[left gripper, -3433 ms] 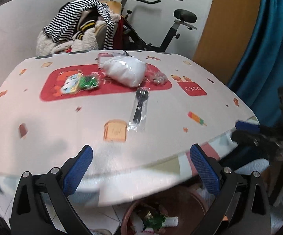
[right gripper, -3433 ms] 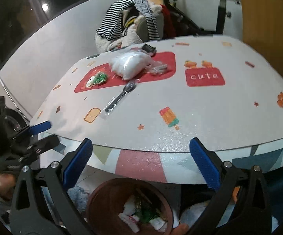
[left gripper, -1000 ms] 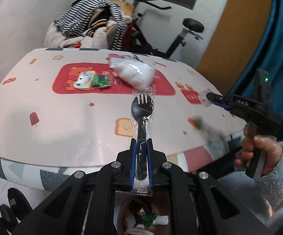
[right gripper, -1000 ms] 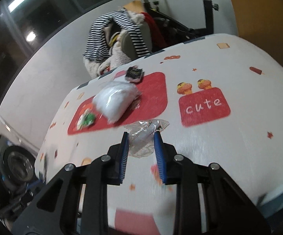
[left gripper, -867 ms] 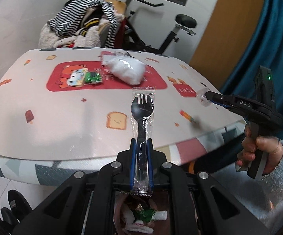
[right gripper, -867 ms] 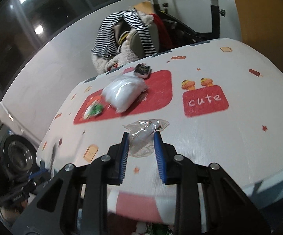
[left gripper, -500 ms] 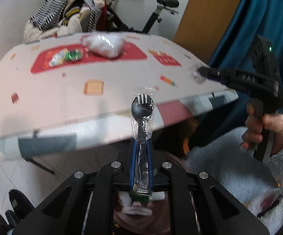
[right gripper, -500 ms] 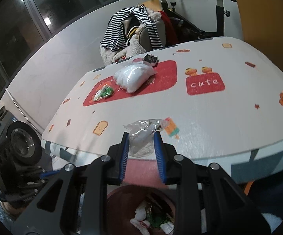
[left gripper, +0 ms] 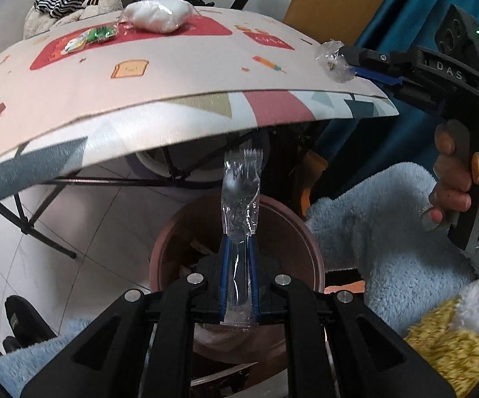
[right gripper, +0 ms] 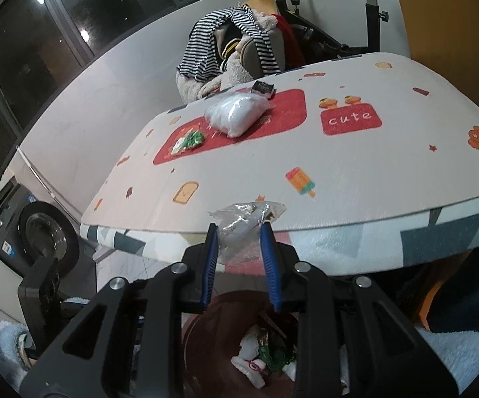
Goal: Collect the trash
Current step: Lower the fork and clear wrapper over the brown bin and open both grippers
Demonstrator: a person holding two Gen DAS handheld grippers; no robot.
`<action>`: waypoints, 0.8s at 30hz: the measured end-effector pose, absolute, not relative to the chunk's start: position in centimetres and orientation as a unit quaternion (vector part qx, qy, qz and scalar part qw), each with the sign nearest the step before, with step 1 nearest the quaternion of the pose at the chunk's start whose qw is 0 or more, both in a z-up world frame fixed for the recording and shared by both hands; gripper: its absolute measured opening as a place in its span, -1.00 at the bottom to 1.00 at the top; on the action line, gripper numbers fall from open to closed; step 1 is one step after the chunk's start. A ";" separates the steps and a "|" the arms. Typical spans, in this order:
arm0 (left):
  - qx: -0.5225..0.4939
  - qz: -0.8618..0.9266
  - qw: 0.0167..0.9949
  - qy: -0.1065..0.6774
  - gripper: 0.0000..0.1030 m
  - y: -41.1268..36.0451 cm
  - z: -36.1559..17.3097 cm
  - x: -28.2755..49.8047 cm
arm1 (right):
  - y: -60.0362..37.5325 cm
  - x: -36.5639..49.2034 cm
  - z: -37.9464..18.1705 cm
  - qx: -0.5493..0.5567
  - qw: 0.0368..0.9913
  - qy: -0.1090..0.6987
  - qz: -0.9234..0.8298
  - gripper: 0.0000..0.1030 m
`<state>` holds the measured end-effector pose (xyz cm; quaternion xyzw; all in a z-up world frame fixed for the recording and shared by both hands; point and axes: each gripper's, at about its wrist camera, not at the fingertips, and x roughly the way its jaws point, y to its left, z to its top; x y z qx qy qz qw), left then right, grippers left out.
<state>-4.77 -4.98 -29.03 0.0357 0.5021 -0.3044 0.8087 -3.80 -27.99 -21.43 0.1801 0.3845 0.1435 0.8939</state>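
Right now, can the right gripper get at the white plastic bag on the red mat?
Probably not as things stand. The right gripper is already shut on a crumpled clear wrapper and sits at the table's near edge, over the bin. The white plastic bag lies far across; nothing blocks the way.

Glossy clear plastic fork wrapper [left gripper: 241,195]; matt brown bin [left gripper: 169,248].

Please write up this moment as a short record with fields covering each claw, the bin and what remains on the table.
left claw: jaws opening, clear-wrapped black plastic fork between them, above the bin
right claw: shut on crumpled clear plastic wrapper, at the table edge
bin: round brown trash bin on the floor, trash already inside
table: white plastic bag, green snack wrapper, small black packet still lying there
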 end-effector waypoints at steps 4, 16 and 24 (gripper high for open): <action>0.031 -0.295 0.816 0.495 -0.20 -4.7 -28.7 -4.8 | -27.1 -4.4 -21.8 0.171 0.891 0.393 0.151 -0.44; -0.036 -0.166 0.889 0.424 0.85 -0.6 -25.9 -3.5 | -23.4 -5.2 -25.8 0.148 0.854 0.467 0.176 -0.44; -0.063 -0.094 0.903 0.413 0.89 2.0 -26.1 -3.1 | -20.5 -5.4 -29.1 0.088 0.822 0.538 0.166 -0.44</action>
